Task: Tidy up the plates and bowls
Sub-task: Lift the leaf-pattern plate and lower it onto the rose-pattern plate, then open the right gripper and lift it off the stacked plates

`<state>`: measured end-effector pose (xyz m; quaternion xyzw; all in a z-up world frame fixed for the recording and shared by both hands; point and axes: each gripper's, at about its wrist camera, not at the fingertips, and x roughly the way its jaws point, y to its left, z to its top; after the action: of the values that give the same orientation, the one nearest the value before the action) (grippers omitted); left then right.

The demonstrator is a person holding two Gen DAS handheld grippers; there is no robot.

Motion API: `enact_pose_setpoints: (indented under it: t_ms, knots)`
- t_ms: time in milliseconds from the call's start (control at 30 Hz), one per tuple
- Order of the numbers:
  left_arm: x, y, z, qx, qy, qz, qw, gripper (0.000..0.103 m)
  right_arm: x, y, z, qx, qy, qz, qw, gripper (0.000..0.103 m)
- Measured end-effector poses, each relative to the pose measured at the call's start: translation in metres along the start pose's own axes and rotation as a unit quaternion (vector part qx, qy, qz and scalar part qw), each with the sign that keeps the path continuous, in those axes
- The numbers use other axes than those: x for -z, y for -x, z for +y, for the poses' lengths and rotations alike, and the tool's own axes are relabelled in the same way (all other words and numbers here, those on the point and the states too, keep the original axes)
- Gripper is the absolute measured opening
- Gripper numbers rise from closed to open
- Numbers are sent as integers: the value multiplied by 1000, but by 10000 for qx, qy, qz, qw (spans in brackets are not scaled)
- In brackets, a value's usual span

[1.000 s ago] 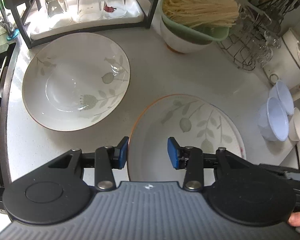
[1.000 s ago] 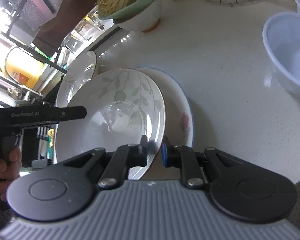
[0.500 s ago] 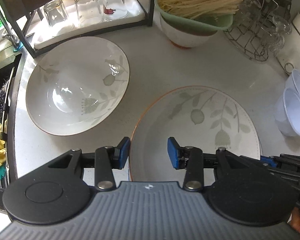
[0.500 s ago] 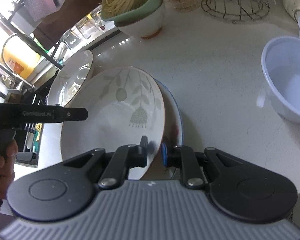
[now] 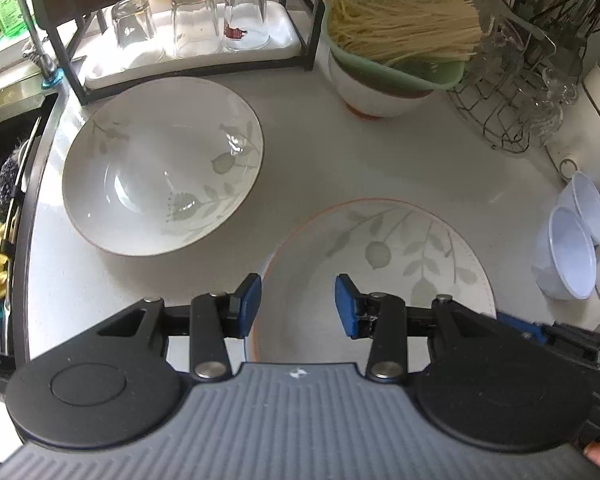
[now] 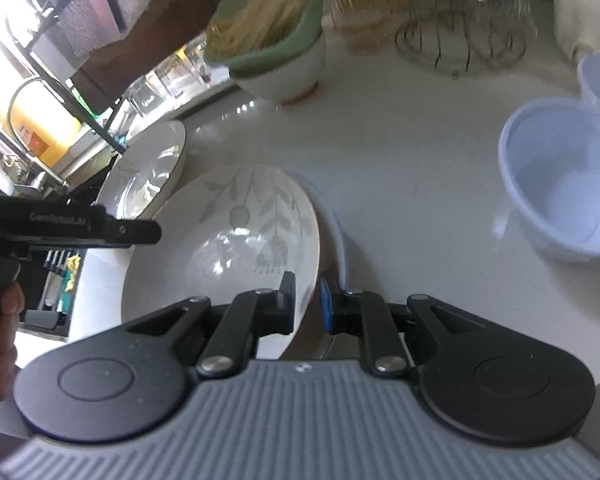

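Observation:
Two white bowls with grey leaf prints are in view. One leaf bowl point(image 5: 162, 166) rests on the white counter point(image 5: 340, 160) at the left. My right gripper point(image 6: 306, 300) is shut on the rim of the second leaf bowl point(image 6: 228, 240) and holds it tilted above a blue-rimmed plate point(image 6: 338, 236). In the left wrist view this held bowl point(image 5: 380, 264) sits just beyond my left gripper point(image 5: 298, 304), which is open and empty over its near rim. The right gripper's body shows at the lower right of the left wrist view point(image 5: 540, 332).
A green bowl of dry noodles point(image 5: 396, 44) sits stacked in a white bowl at the back. Upturned glasses point(image 5: 196, 20) stand on a rack tray. A wire rack point(image 5: 508, 92) is at the back right, lilac bowls point(image 5: 572, 248) at the right, and a sink point(image 5: 4, 184) at the left.
The right gripper has lifted and tilted the leaf bowl, carrying it leftward toward the other leaf bowl. The left gripper has drawn back slightly and stayed open.

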<state>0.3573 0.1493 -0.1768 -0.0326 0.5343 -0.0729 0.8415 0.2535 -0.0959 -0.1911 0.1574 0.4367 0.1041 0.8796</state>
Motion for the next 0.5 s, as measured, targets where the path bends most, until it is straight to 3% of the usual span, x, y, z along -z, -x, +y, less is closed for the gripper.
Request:
enact_pose_setpoints:
  t_ms: [267, 500]
  knots:
    - [9, 24, -2, 112, 373, -216, 9990, 46, -7, 20, 0, -39, 233, -242, 9994, 17]
    - [12, 61, -16, 172, 418, -616, 9971, 46, -26, 66, -14, -344, 230, -745, 9964, 17]
